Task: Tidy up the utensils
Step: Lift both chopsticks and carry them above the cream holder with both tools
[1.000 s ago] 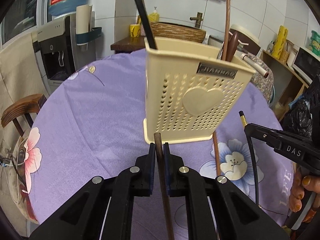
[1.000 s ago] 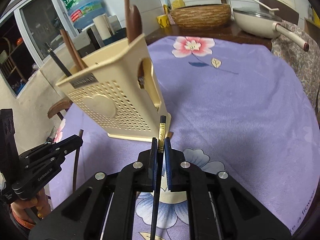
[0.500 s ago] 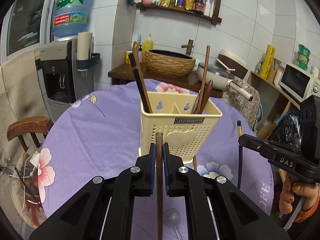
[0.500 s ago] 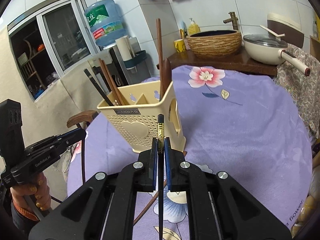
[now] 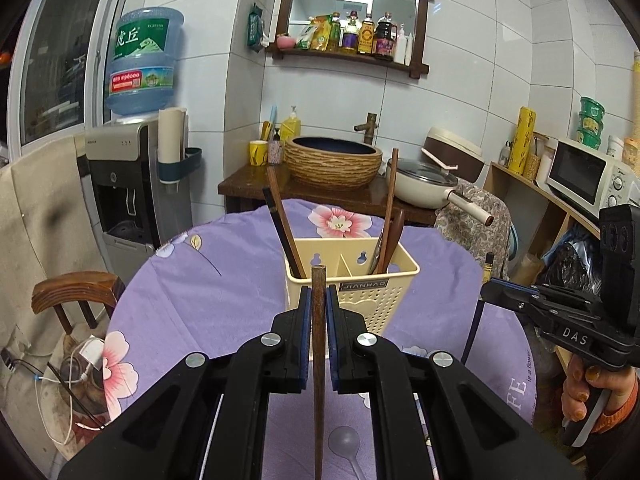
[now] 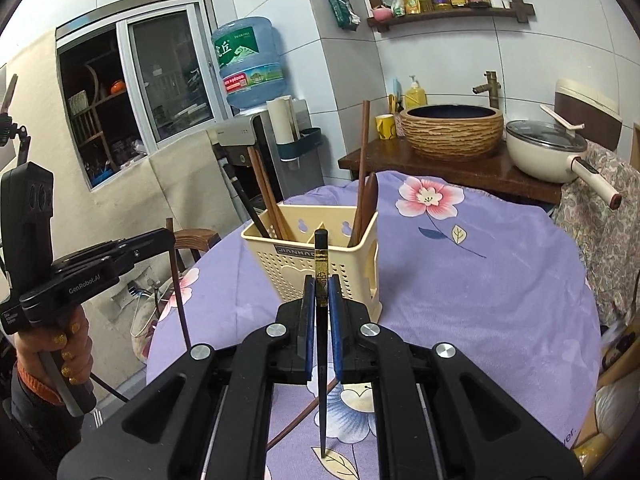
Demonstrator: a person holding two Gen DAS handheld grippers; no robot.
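Observation:
A cream perforated utensil holder (image 5: 362,294) (image 6: 348,276) stands on the purple flowered tablecloth (image 5: 208,280). It holds dark chopsticks in its left compartment and a wooden spoon and stick in its right one. My left gripper (image 5: 319,300) is shut on a brown chopstick (image 5: 319,344), held upright in front of the holder. My right gripper (image 6: 321,292) is shut on a black chopstick (image 6: 321,280) with a gold band, also upright and short of the holder. Each gripper shows in the other's view, my left gripper (image 6: 170,236) and my right gripper (image 5: 486,290).
A clear plastic spoon (image 5: 344,442) and a brown chopstick (image 6: 300,416) lie on the cloth near me. A wooden chair (image 5: 76,292) stands at the table's left. Behind are a water dispenser (image 5: 128,184), a basin counter (image 5: 332,184) and a pan (image 5: 424,182).
Both grippers have risen and drawn back from the holder with their chopsticks, so the holder looks smaller and is seen from higher up.

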